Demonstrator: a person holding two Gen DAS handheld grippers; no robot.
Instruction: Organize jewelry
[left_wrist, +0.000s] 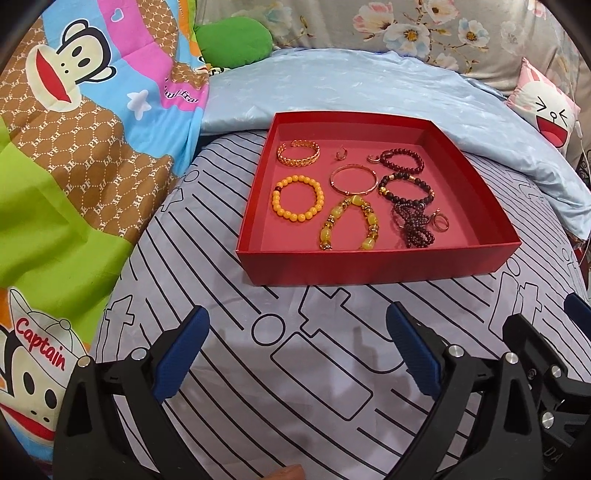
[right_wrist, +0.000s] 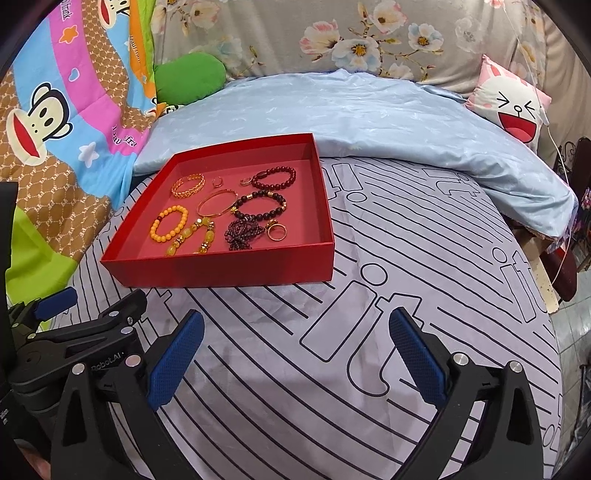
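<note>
A shallow red box (left_wrist: 373, 271) (right_wrist: 221, 271) lies on the striped bed sheet and holds several pieces of jewelry: a gold chain cuff (left_wrist: 298, 152), an orange bead bracelet (left_wrist: 297, 197), a thin gold bangle (left_wrist: 353, 180), a yellow stone bracelet (left_wrist: 349, 225), two dark bead bracelets (left_wrist: 402, 158), a dark bead strand (left_wrist: 413, 229) and small rings (left_wrist: 440, 222). My left gripper (left_wrist: 297, 326) is open and empty, on the near side of the box. My right gripper (right_wrist: 295, 330) is open and empty, near and to the right of the box.
A folded light-blue quilt (left_wrist: 332, 85) lies behind the box. A cartoon monkey blanket (left_wrist: 74, 129) is heaped on the left. A green cushion (left_wrist: 232, 40) and a pink rabbit pillow (right_wrist: 511, 103) sit at the back. The bed edge drops at the right (right_wrist: 554, 295).
</note>
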